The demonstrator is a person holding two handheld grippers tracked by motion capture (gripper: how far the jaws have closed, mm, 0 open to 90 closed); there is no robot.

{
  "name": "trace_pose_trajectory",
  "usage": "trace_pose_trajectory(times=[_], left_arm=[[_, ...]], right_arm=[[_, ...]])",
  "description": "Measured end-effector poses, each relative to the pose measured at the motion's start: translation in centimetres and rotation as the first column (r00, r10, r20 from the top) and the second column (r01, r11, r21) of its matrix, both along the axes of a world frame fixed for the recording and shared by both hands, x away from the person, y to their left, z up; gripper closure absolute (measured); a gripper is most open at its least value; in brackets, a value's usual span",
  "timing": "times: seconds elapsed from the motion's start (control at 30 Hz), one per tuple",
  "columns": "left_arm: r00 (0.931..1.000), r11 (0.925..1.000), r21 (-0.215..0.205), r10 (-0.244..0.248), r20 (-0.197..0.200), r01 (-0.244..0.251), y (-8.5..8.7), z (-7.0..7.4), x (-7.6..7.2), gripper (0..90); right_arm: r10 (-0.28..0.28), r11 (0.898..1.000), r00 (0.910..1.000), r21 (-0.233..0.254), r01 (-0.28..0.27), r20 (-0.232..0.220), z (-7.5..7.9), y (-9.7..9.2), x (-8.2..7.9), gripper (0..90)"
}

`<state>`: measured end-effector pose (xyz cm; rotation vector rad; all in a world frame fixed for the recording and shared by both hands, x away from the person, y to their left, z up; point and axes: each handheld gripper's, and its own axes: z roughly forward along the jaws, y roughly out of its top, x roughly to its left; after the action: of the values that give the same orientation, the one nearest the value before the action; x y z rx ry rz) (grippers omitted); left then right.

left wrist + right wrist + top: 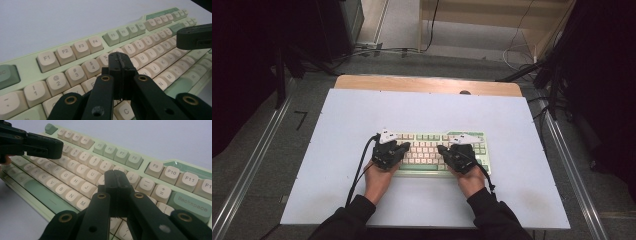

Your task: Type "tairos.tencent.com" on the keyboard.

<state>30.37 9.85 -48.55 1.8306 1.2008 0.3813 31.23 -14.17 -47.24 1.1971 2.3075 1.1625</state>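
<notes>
Keyboard (pixel 435 152), one pale green board with cream keys, lies flat near the middle of the white bench (pixel 337 130), a tool over each end. The left tool (pixel 403 146) and right tool (pixel 441 149), two in all, both have their jaws pressed together on nothing, tips just above the key rows. Pressing well likely means lowering one closed tip squarely onto a single keycap, without brushing its neighbours.

Open table all round the keyboard

The keyboard (pixel 432 152) is the one obstacle on the table (pixel 362 115); left tongs (pixel 404 146) and right tongs (pixel 440 149) crowd its middle, near each other, while the far, left and right sides lie free.
</notes>
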Motion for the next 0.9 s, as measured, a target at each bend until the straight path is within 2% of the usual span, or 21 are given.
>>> trace_pose_trajectory(times=[0.4,0.73,0.9], left_arm=[[0.9995,0.9995,0.013,-0.029,-0.01,0.029,-1.0,-0.1,0.6,90.0],[0.9991,0.9991,0.025,-0.033,-0.027,0.034,-1.3,-0.5,1.0,90.0],[0.998,0.9974,0.052,-0.048,-0.041,0.05,-1.5,-0.7,1.1,90.0]], right_arm=[[-0.004,1.0,1.0,0.002,0.004,-0.003,0.0,-0.1,0.0,87.3],[-0.004,1.0,1.0,0.001,0.004,-0.007,-0.1,0.0,0.0,87.3],[-0.003,1.0,1.0,0.001,0.003,-0.007,-0.1,0.0,0.0,87.3]])
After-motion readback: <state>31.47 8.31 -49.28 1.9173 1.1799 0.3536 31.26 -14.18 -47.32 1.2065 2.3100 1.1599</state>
